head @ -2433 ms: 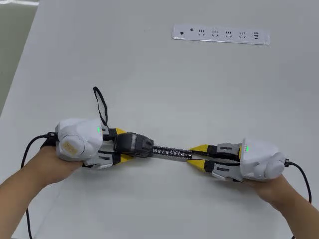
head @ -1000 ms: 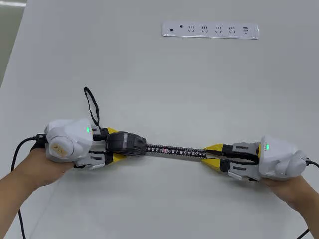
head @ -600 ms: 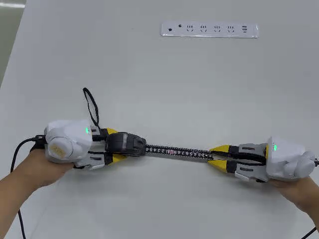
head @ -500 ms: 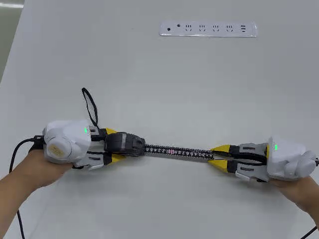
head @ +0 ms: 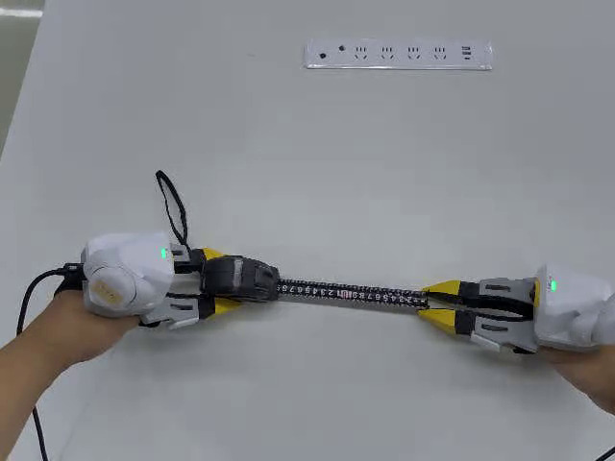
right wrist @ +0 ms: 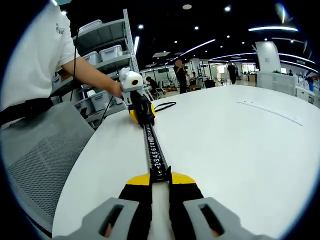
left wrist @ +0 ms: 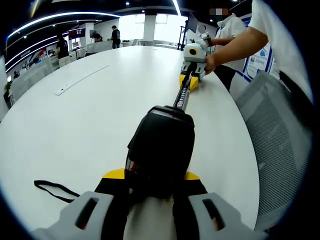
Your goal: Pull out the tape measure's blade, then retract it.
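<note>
A black tape measure case (head: pixel 238 279) lies low over the white table, and my left gripper (head: pixel 219 281) is shut on it; in the left gripper view the case (left wrist: pixel 161 147) sits between the yellow-tipped jaws. Its black blade (head: pixel 351 292) with white numerals runs straight to the right. My right gripper (head: pixel 434 305) is shut on the blade's end, seen close up in the right gripper view (right wrist: pixel 160 176). The blade (right wrist: pixel 151 142) stretches from there back to the case (right wrist: pixel 144 112). A black wrist strap (head: pixel 173 204) trails from the case.
A white power strip (head: pixel 398 54) lies at the far side of the table. The table's near edge runs just below both hands. A grey mesh chair (left wrist: pixel 272 130) stands beside the table. Cables trail from both grippers.
My right gripper has moved further right, drawing more of the blade out of the case. The left gripper and the case have held their place.
</note>
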A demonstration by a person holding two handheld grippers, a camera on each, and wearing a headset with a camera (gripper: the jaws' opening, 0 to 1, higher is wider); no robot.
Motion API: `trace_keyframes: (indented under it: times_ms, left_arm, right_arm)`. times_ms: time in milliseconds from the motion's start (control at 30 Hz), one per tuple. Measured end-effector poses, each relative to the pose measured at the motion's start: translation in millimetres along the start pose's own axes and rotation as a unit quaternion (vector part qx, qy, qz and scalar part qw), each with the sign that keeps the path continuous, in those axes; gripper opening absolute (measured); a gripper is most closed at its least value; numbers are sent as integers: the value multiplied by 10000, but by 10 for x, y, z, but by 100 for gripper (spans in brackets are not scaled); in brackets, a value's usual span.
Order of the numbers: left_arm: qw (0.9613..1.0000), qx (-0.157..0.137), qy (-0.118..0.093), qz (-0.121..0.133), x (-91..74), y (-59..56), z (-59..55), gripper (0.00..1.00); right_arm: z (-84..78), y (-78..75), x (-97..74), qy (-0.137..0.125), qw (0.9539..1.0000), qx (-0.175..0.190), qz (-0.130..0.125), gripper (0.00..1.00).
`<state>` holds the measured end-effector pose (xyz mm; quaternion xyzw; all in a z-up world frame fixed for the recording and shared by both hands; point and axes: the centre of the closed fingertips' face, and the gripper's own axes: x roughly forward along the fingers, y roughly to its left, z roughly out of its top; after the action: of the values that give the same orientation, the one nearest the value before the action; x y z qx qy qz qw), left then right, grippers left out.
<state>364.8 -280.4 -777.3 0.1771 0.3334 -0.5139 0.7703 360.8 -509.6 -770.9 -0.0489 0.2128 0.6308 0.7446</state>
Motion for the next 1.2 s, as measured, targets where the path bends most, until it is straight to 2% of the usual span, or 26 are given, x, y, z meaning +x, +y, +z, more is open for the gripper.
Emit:
trace_keyframes:
  times_ms: [567, 1200]
  left_arm:
    - [10000, 1, 14, 2, 1, -8, 4, 29]
    - [10000, -4, 19, 13, 11, -12, 4, 29]
  right_arm:
    - [-79, -37, -200, 17, 10000, 57, -34, 9]
    - [-75, -28, -378, 42, 9998, 113, -160, 9]
